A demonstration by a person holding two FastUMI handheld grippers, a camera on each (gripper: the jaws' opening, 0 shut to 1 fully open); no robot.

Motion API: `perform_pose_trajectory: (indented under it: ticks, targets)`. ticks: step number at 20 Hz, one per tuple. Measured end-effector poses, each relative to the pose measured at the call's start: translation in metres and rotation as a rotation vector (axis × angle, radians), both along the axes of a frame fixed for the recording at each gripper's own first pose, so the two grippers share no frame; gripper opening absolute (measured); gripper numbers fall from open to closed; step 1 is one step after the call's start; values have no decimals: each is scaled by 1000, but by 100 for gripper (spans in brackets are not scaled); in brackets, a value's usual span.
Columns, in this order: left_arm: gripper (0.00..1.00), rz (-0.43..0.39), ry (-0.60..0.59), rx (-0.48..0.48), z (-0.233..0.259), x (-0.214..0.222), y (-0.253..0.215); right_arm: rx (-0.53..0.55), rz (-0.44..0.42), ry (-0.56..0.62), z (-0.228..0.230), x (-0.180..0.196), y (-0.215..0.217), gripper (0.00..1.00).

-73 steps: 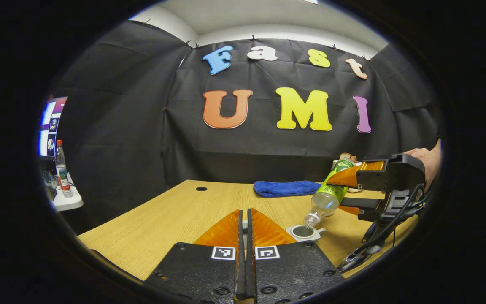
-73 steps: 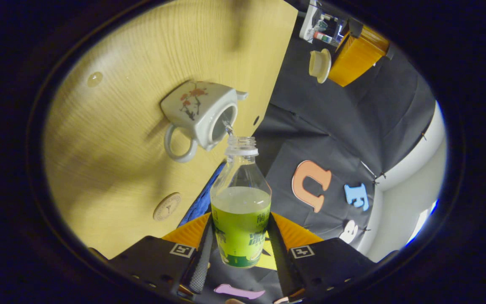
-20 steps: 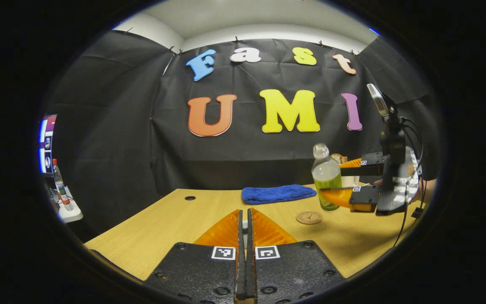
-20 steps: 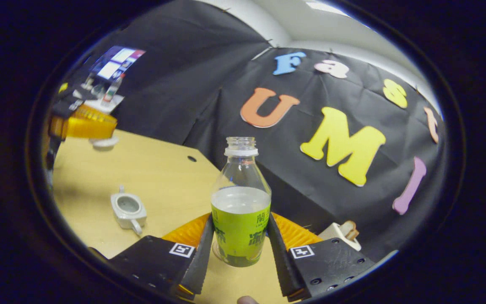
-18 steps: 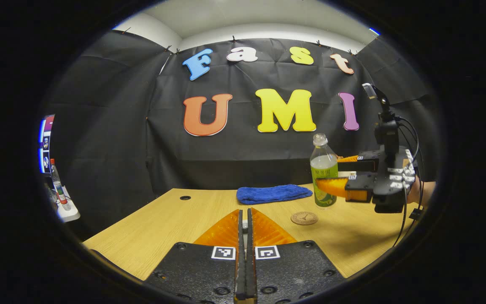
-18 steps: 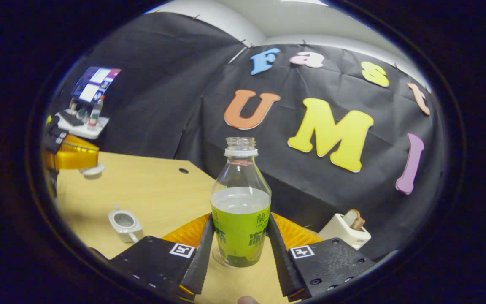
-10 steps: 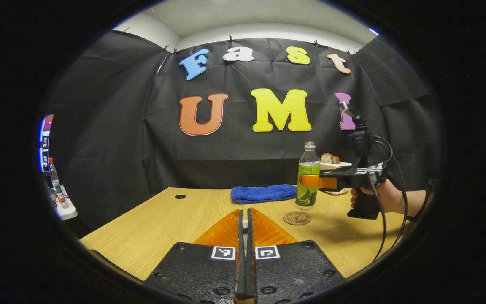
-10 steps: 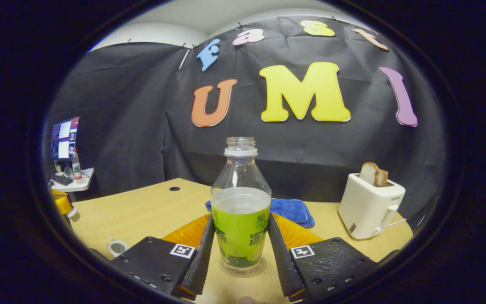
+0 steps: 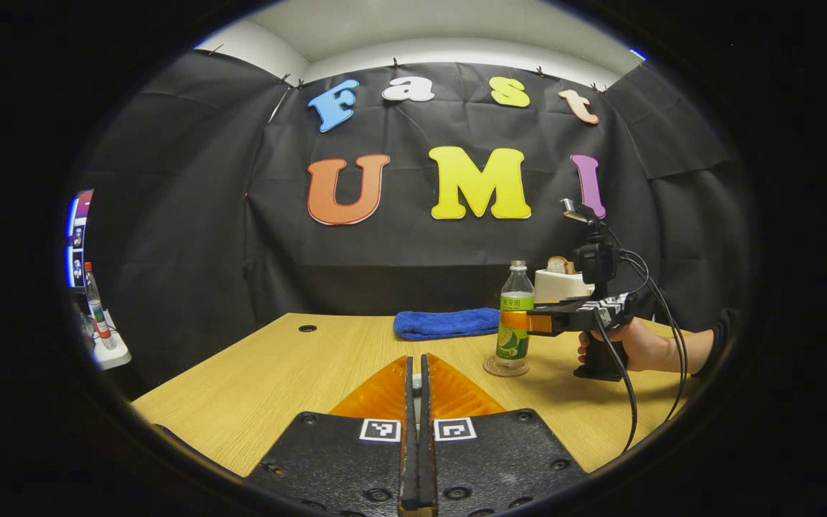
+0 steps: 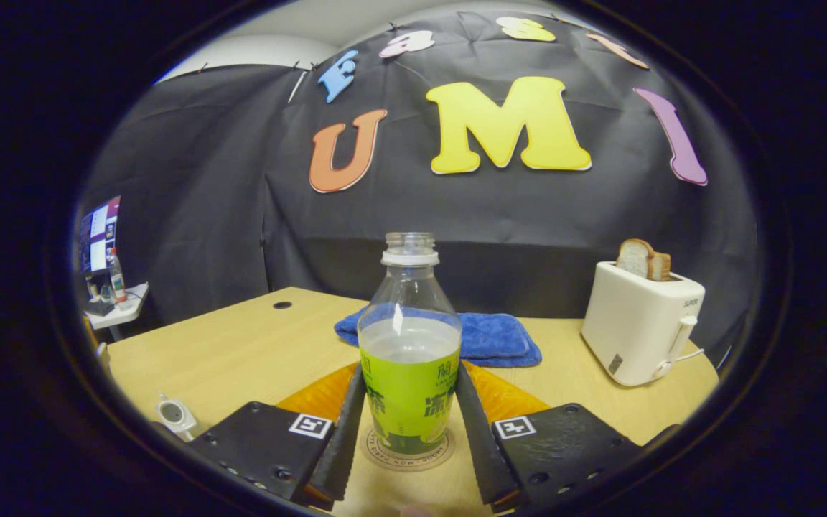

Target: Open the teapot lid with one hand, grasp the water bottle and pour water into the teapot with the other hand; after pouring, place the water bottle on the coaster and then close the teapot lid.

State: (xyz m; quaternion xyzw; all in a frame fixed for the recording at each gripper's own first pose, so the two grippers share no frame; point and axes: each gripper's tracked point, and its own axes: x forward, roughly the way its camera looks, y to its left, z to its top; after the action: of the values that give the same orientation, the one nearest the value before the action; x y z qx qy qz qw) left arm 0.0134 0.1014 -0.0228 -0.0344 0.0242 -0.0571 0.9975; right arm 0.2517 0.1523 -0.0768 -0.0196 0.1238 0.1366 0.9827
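The water bottle (image 10: 409,337), clear with a green label, uncapped and partly full, stands upright on the round coaster (image 10: 406,451). My right gripper (image 10: 409,373) is shut on it, both fingers pressing on the label. In the left gripper view the bottle (image 9: 513,316) rests on the coaster (image 9: 506,367) at the right of the table, with the right gripper (image 9: 528,322) and the hand (image 9: 636,345) holding it. The open white teapot (image 10: 173,414) sits low at the left. My left gripper (image 9: 413,384) is shut, a small pale piece of the teapot lid between its fingers.
A blue cloth (image 10: 492,337) lies behind the bottle. A white toaster (image 10: 643,323) with bread stands at the table's back right. The wooden table (image 9: 298,366) has a cable hole near its far edge. A side shelf (image 9: 101,345) with a bottle is at the far left.
After pouring into the teapot, the right gripper turned the bottle upright, carried it over and lowered it onto the coaster. The left gripper stayed shut and barely moved.
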Motion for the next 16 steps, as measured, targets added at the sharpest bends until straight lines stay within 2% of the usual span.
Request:
perform_pose_trajectory:
  ticks: [4, 9, 10, 11, 16]
  targets:
    - [3, 1, 3, -4, -6, 3, 1, -27, 5, 0, -9, -1, 5, 69]
    - [3, 4, 7, -11, -8, 4, 1, -14, 17, 7, -9, -8, 9, 76]
    - [3, 4, 4, -12, -7, 4, -1, -12, 25, 10, -9, -9, 10, 82]
    - [3, 2, 2, -14, -6, 5, -3, -12, 24, 10, -8, -11, 10, 98]
    - [3, -7, 1, -18, -6, 8, -12, 8, 5, 28, 1, -29, -4, 98]
